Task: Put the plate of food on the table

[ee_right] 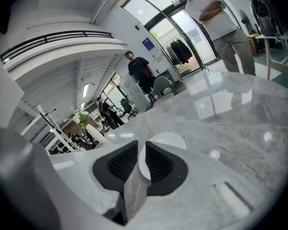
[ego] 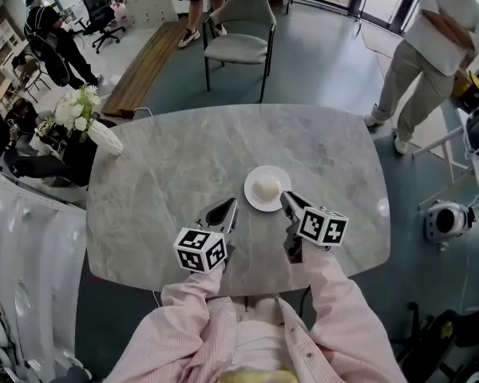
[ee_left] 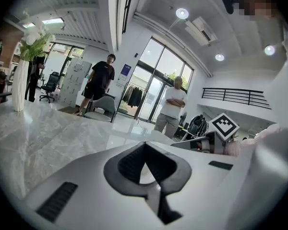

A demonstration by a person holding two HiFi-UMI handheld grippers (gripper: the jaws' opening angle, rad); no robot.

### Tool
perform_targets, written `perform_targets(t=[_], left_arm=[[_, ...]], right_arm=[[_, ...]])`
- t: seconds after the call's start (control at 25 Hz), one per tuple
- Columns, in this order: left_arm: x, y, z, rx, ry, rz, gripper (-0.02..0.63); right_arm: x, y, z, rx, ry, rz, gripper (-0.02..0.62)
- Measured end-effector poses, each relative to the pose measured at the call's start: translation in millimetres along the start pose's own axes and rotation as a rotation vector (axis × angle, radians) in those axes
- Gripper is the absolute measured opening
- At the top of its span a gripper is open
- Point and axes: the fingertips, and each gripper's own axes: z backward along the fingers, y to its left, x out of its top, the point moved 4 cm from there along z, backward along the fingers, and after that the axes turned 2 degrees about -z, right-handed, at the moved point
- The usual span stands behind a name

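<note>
White plate point(ego: 252, 197), flat on marble table point(ego: 168, 166) — round, food mound point(ego: 265, 186) uppermost

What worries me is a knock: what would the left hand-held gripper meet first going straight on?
Probably the plate: the left hand-held gripper points at its left rim, with only bare table between, though depth is unclear.

Open bench point(ego: 184, 150) is lying all around the plate point(ego: 267, 188); a flower vase point(ego: 104, 136) is crowding the far-left edge.

The right gripper point(ee_right: 141, 150) sits low over the grey marble bench point(ee_right: 240, 123), its jaws closing on nothing. The white plate point(ee_right: 170, 140) lies just beyond.
</note>
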Motion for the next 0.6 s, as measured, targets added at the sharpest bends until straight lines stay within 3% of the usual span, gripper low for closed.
perform_targets(t=[0.16,0.6], left_arm=[[15,-10,18,-0.007,-0.041,-0.04,-0.002],[53,-32,51,-0.011,-0.155,-0.122,-0.002]], right_arm=[[7,21,20,0.056,-0.043,0.094,0.006],[32,75,57,0.178,-0.186,0.313,0.005]])
